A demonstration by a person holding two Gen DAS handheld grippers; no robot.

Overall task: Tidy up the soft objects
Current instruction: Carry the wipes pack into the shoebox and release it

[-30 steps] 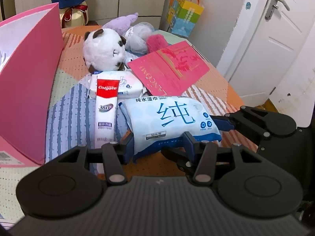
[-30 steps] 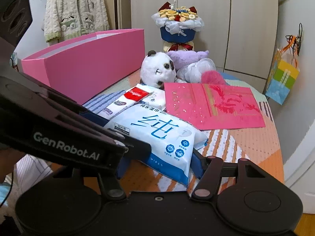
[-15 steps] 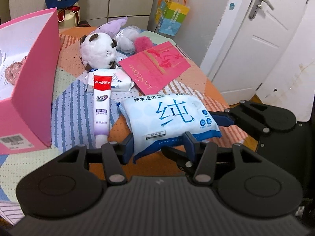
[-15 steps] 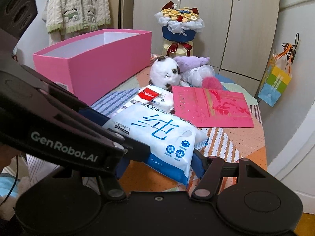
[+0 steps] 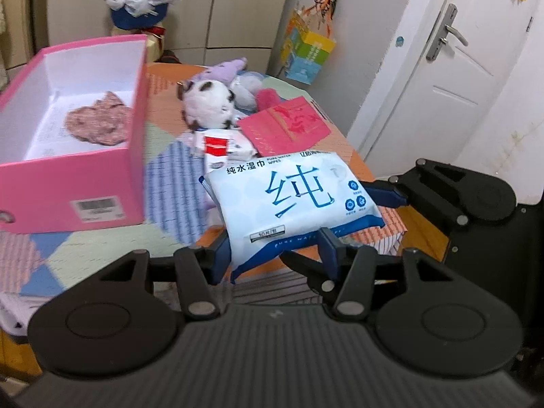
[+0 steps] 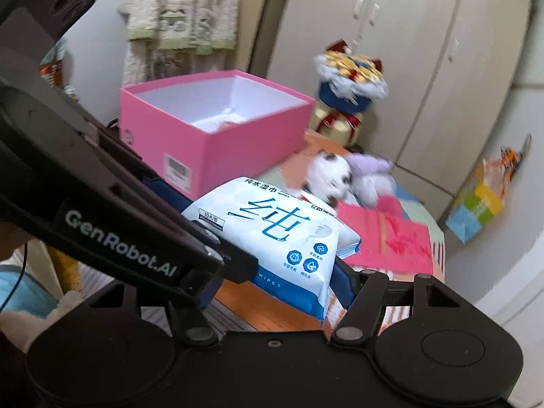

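A white-and-blue pack of wet wipes (image 5: 292, 200) is held in the air above the table by both grippers. My left gripper (image 5: 272, 255) is shut on its near edge. My right gripper (image 6: 275, 289) is shut on its other end; its body shows in the left wrist view (image 5: 452, 197). The pack also shows in the right wrist view (image 6: 272, 227). The open pink box (image 5: 132, 156) stands to the left with a brownish soft item (image 5: 98, 124) inside. A panda plush (image 5: 209, 105) and a purple plush (image 5: 226, 71) lie behind.
A toothpaste box (image 5: 217, 148) on a small wipes pack and a flat red bag (image 5: 285, 129) lie on the patchwork-covered table (image 5: 170, 204). A flower bouquet (image 5: 139, 3) stands behind the box. A gift bag (image 5: 309, 54) hangs on the wall. A door (image 5: 452, 68) is at right.
Both grippers have lifted the wipes pack well up off the table and swung toward the pink box, whose inside now shows. The right view is motion-blurred.
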